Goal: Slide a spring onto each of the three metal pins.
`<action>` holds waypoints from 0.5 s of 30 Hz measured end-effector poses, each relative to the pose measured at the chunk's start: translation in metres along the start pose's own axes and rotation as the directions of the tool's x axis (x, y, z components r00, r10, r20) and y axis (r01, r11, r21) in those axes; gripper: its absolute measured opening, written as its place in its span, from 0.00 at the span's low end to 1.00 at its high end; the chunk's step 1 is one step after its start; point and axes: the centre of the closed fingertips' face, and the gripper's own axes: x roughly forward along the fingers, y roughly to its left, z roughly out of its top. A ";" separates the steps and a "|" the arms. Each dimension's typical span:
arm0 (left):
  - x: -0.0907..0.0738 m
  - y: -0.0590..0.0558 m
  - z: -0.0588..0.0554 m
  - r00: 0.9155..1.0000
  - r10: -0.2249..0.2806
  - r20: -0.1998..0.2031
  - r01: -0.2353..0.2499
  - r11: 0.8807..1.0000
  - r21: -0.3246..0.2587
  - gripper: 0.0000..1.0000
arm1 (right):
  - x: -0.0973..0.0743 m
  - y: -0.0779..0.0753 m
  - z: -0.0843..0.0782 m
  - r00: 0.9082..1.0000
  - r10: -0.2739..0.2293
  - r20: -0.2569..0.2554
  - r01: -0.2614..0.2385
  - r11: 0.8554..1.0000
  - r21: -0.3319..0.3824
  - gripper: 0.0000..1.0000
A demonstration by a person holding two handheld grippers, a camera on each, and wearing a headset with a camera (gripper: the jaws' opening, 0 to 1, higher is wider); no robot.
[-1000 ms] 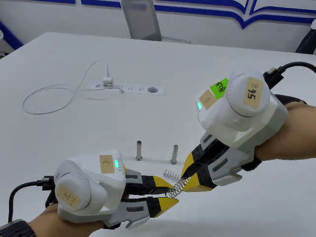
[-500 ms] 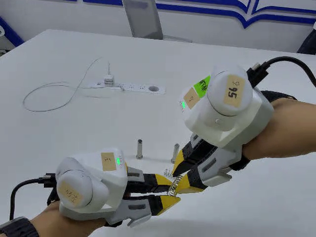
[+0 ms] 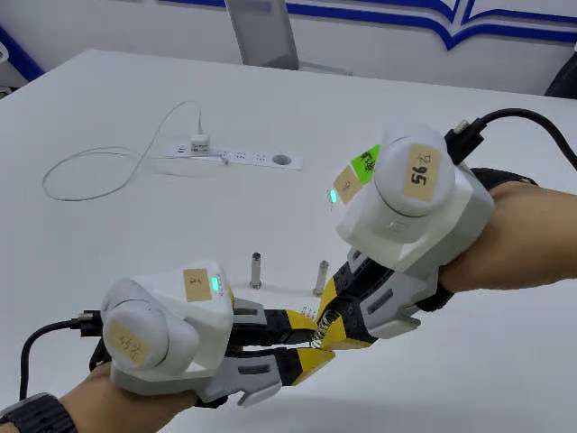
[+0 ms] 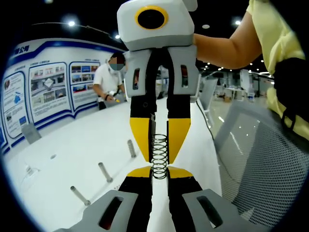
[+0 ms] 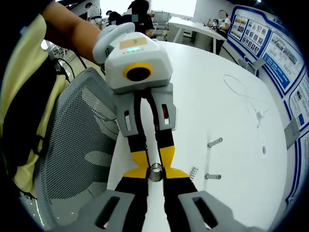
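Observation:
One spring (image 4: 159,145) hangs in the air between both grippers, a little in front of the pins. My right gripper (image 5: 155,170) is shut on one end of it. My left gripper (image 4: 160,170) comes from the opposite side, its yellow fingertips (image 4: 179,172) closed against the other end. In the head view the two grippers meet tip to tip at the spring (image 3: 322,330). Three metal pins (image 4: 105,172) stand upright in a row on the white table. A second spring (image 5: 193,171) lies on the table beside the pins (image 5: 211,176).
A white power strip (image 3: 236,160) with a plugged-in cable (image 3: 99,171) lies farther back on the table (image 3: 117,99). A grey mesh chair (image 5: 82,145) stands at the table's near edge. People stand at other tables in the background.
The right gripper has carried the spring down and left until its free end sits between the left gripper's fingertips. The left gripper has edged forward to meet it.

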 end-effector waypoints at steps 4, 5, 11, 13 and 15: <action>0.000 0.002 -0.002 1.000 0.015 -0.006 -0.015 1.000 -0.013 0.21 | 0.000 -0.002 -0.001 1.000 0.000 -0.004 0.000 1.000 0.005 0.12; 0.000 0.003 -0.002 1.000 0.017 -0.005 -0.017 1.000 -0.017 0.22 | -0.001 -0.003 -0.001 1.000 -0.002 -0.006 0.002 1.000 0.006 0.12; -0.007 0.006 -0.011 0.999 0.041 -0.016 -0.042 0.998 -0.043 0.31 | -0.009 -0.015 -0.006 1.000 -0.024 -0.016 0.025 0.999 0.024 0.12; -0.009 0.008 -0.014 0.998 0.052 -0.021 -0.053 0.997 -0.050 0.36 | -0.012 -0.020 -0.008 0.999 -0.034 -0.018 0.034 0.999 0.031 0.12; -0.011 0.009 -0.018 0.998 0.065 -0.027 -0.066 0.996 -0.056 0.38 | -0.016 -0.026 -0.011 0.999 -0.046 -0.024 0.047 0.998 0.037 0.12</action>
